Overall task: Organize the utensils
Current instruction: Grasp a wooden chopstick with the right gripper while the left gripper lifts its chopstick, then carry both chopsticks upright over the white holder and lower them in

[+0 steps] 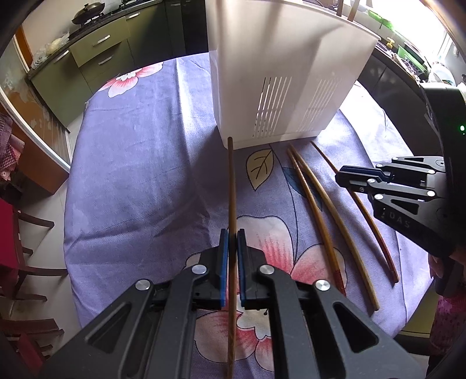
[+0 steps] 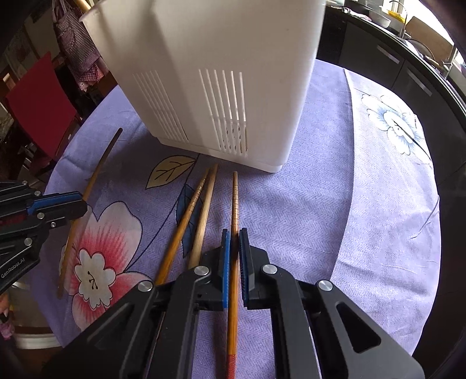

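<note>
Chopsticks visible: four in total, all brown, all on or just above the purple floral tablecloth (image 1: pixel 139 163), on the near side of the white utensil holder (image 1: pixel 279 73).

Chopstick 1, dark chopstick (image 1: pixel 231 204): leftmost, separate from the rest. It runs lengthwise between the blue pads of the left gripper (image 1: pixel 232 233), which is clamped shut on it. Far tip sits just short of the holder's near-left bottom corner. In the right wrist view the same stick (image 2: pixel 99 166) passes behind the left gripper (image 2: pixel 78 204).

Chopsticks 2 and 3, pair of lighter chopsticks (image 2: pixel 198 210): lying loose on the cloth between the two grippers, far tips close together and almost touching, near ends spreading apart. Neither is held.

Chopstick 4, ringed chopstick (image 2: pixel 234 201): rightmost, grooved bands near the far tip, red section at the near end. It lies between the pads of the right gripper (image 2: pixel 234 233), jaws closed onto it. In the left wrist view the right gripper (image 1: pixel 343 176) comes in from the right edge over this stick (image 1: pixel 375 230).

Holder: one, upright, slotted vents low on its walls, standing on the cloth just beyond all four tips. Wooden ends (image 1: pixel 352 11) poke above its rim; count not readable.

Surroundings: green kitchen cabinets (image 1: pixel 96 58) far left, one wok (image 1: pixel 87 14) on the counter, red chair (image 2: pixel 40 102) beside the table.
</note>
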The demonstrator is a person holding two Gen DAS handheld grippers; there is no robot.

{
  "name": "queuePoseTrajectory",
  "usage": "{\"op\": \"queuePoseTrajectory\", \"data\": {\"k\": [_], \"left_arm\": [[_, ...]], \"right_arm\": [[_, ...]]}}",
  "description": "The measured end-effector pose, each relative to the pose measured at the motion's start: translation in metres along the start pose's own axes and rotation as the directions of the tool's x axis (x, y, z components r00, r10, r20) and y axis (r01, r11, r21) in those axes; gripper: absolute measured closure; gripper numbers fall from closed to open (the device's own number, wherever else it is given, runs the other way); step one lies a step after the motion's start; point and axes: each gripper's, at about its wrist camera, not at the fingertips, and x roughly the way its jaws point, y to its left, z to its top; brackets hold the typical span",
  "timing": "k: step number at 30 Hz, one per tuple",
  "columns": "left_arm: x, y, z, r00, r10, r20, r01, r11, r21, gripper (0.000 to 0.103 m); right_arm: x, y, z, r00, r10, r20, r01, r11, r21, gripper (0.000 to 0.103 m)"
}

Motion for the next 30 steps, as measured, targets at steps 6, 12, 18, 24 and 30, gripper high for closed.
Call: {"op": "queuePoseTrajectory", "data": {"k": [6,12,18,24,30], "left_arm": [[-0.017,-0.002,-0.002,1.000,-0.007,0.029,0.007,1.000,0.008,0.097],[-0.039,-0.005,-0.003,0.997,-0.010,0.071,0.009,1.000,0.017,0.097],[-0.061,-0.008,-0.005,0.994,-0.011,0.105,0.008,0.999,0.033,0.097],[-0.083,-0.014,-0.006,0.990,-0.009,0.144,0.002,0.999,0.052,0.097],[-0.099,-0.021,-0.005,0.984,-0.019,0.176,0.008,0.998,0.066,0.097]], "right_arm": [[-0.046,-0.012,-0.013,0.995,0.034,0.097,-0.035,0.999,0.011,0.096],[-0.089,-0.017,-0.022,0.982,0.043,0.183,-0.047,0.999,0.018,0.096],[-0.122,-0.027,-0.028,0.968,0.057,0.245,-0.065,0.997,0.027,0.096],[-0.148,-0.030,-0.034,0.952,0.064,0.298,-0.076,0.997,0.029,0.096],[-0.169,-0.025,-0.027,0.937,0.072,0.342,-0.083,0.996,0.019,0.096]]}}
